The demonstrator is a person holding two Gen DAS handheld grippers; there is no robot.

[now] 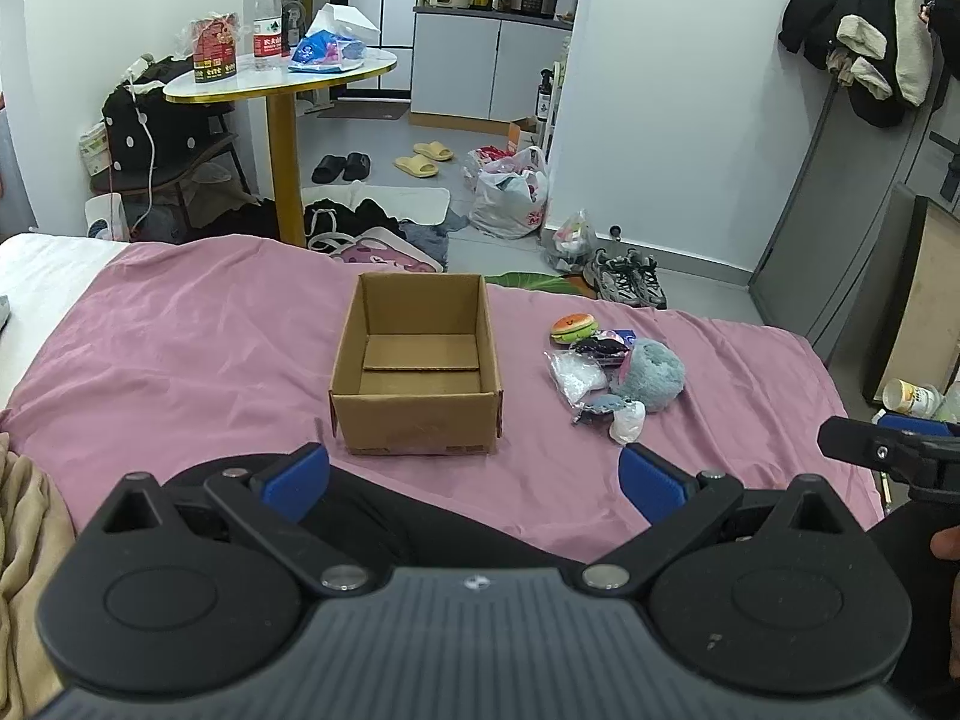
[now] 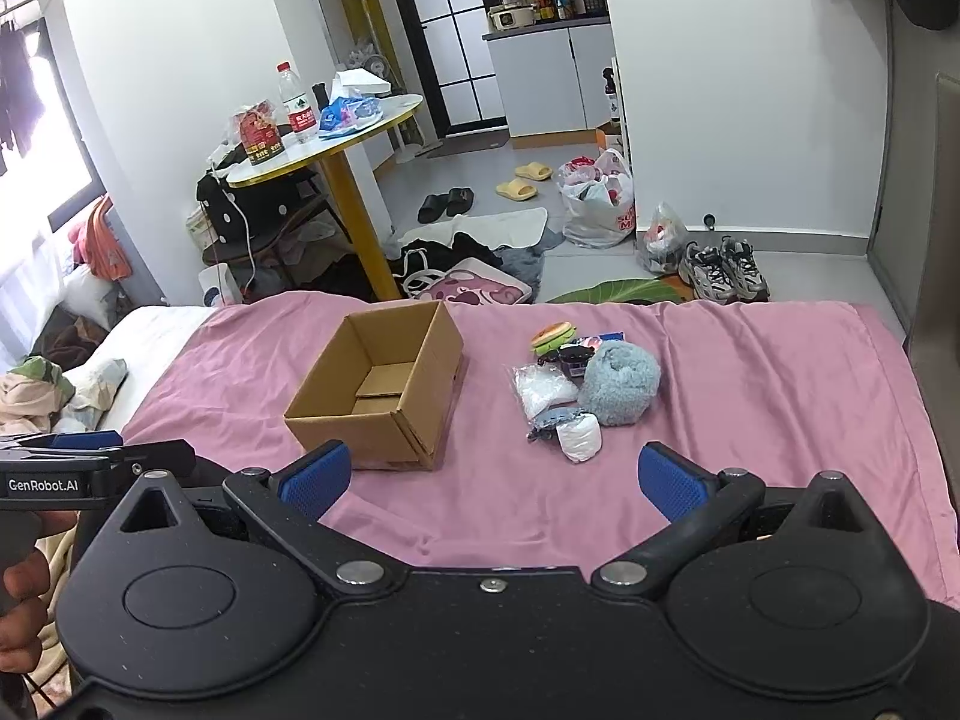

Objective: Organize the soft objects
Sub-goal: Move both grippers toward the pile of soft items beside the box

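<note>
Soft items lie in a small pile on the pink sheet (image 1: 180, 330), right of the box (image 1: 414, 360) and well apart from both grippers.

- Sheet: covers the bed, wrinkled; beige blanket (image 1: 24, 540) at its near left corner.
- Box: open cardboard, upright, nothing visible inside but its bottom flaps. Stands mid-sheet, just left of the pile, not touching it.
- Left gripper (image 1: 474, 474): blue pads spread wide, nothing between them. Hovers over the near edge of the sheet, aimed at the box.
- Right gripper (image 2: 495, 477): jaws equally wide apart, holding nothing. Aimed between box and pile.
- Blue plush (image 2: 621, 381): biggest piece, right side of the pile.
- Clear bag (image 2: 543, 390): white contents, left side, touching the plush.
- White roll (image 2: 579, 438): nearest piece, front of the pile.
- Burger toy (image 2: 552, 336): far end of the pile.
- Dark small item (image 2: 576, 357): between burger and plush; cannot tell what it is.
</note>
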